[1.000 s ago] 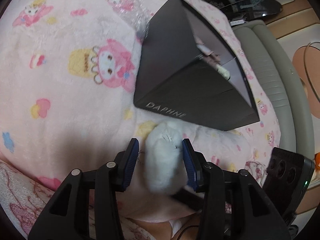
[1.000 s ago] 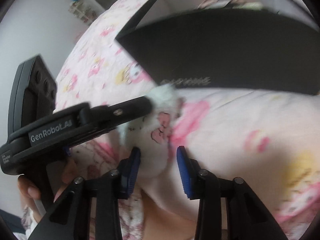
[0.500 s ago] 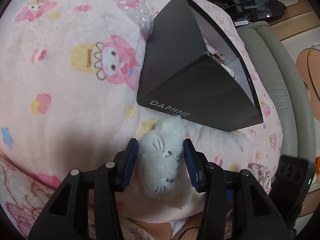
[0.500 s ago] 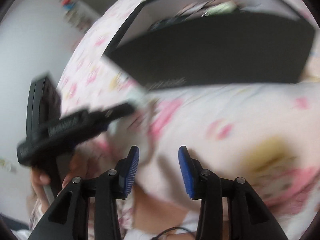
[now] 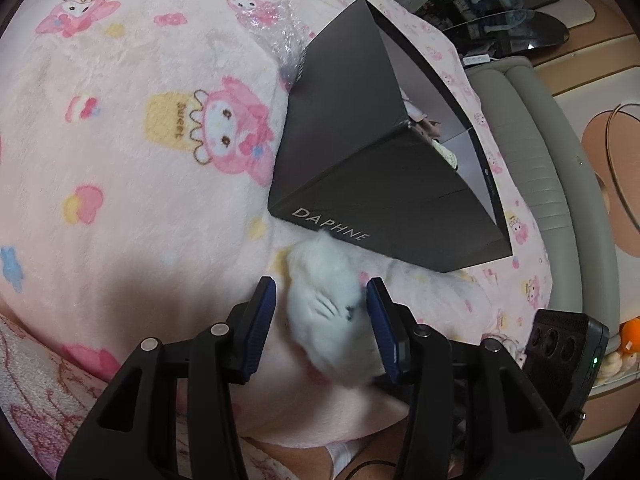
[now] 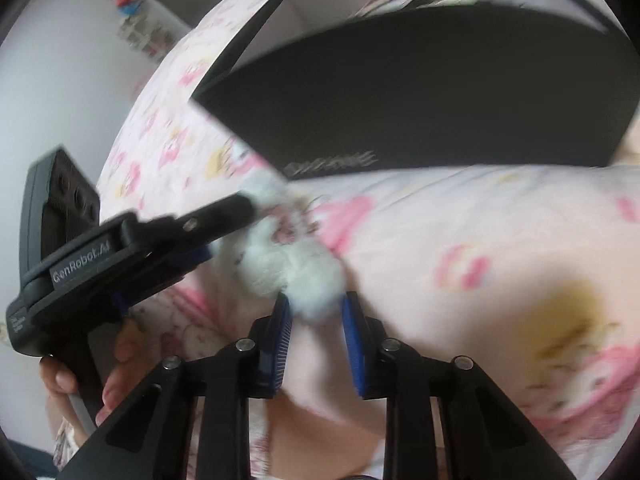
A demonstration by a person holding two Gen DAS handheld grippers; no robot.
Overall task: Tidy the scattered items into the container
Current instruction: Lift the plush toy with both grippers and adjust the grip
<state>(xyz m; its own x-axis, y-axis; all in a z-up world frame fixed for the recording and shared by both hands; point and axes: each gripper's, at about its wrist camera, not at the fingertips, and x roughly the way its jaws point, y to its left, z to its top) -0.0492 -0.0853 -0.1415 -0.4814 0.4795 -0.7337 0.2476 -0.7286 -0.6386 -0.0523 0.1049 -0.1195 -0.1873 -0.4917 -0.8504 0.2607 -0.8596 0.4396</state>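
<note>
A white fluffy plush toy (image 5: 332, 304) lies on the pink blanket just in front of the black DAPHNE box (image 5: 360, 152). My left gripper (image 5: 322, 320) stands around the toy with its blue pads apart; a gap shows on the left side and the right pad touches the fur. In the right wrist view the toy (image 6: 288, 264) sits between both tools, and my right gripper (image 6: 316, 332) has one fluffy end of it between its pads. The box (image 6: 440, 92) is open on top, with several small items inside.
The pink cartoon-print blanket (image 5: 140, 140) covers the soft surface. Crinkled clear plastic (image 5: 276, 28) lies behind the box. A grey padded edge (image 5: 560, 184) runs along the right, with a desk beyond it. The right tool's body (image 5: 568, 352) shows at the lower right.
The right gripper swung away, then came back and closed in on the toy's end. The toy turned between the left gripper's pads, which stayed in place.
</note>
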